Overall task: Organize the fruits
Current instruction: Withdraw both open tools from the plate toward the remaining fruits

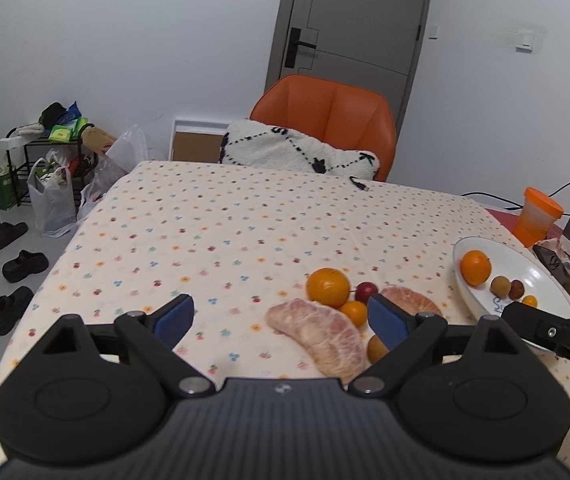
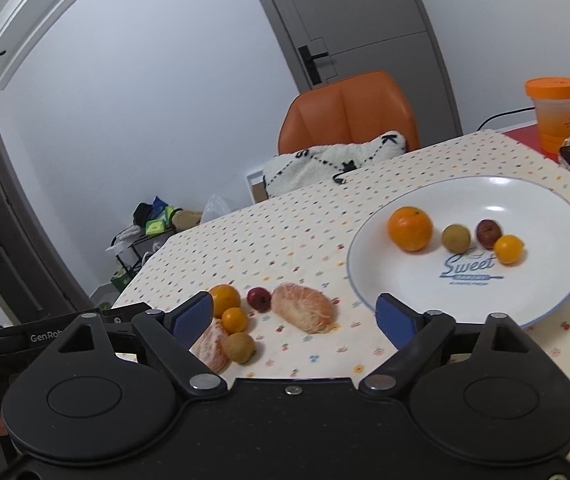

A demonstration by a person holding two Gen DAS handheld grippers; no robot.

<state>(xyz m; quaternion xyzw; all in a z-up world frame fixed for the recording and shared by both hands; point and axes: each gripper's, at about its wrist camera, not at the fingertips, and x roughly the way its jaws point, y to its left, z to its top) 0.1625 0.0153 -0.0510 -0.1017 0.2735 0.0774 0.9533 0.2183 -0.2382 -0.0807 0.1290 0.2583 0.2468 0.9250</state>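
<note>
Counting one plate (image 2: 369, 280) carrying four fruits: one orange (image 2: 410, 228), one brown longan (image 2: 456, 237), one dark red date (image 2: 488, 233), one kumquat (image 2: 508, 249). Six pieces are sitting on the worktop (image 2: 305, 232): two peeled pomelo segments (image 2: 302, 308) (image 1: 319, 334), one orange (image 1: 328, 287), one kumquat (image 2: 234, 319), one red date (image 2: 258, 299), one longan (image 2: 239, 347).

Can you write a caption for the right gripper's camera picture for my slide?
Open right gripper above the tablecloth; four small fruits on the white plate, six more pieces beside it.

Open tongs (image 1: 281, 318), pomelo segment (image 1: 319, 334), plate (image 1: 525, 268)
</note>
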